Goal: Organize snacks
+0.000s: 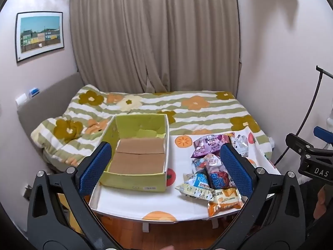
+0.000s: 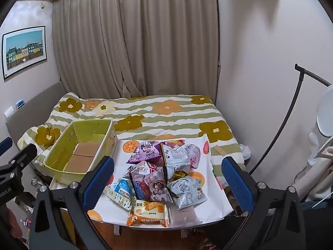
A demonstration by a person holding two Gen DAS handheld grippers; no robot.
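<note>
Both tools hang spread wide and empty, the left tool (image 1: 166, 164) facing the empty box (image 1: 137, 156) and the right tool (image 2: 166, 179) facing the snacks (image 2: 162, 175) heaped beside it on the surface (image 1: 145, 202), probably ready for picking and dropping in.

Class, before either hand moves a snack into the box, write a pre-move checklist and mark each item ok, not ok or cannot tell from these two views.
1. Green cardboard box has free room inside: ok.
2. Pile of wrapped snack packets lies on the fruit-print tablecloth, beside the box: ok.
3. Left gripper jaws open, holding nothing: ok.
4. Right gripper jaws open, holding nothing: ok.
5. Orange cake packet safely back from the table's near edge: not ok, it lies right at the edge.
</note>
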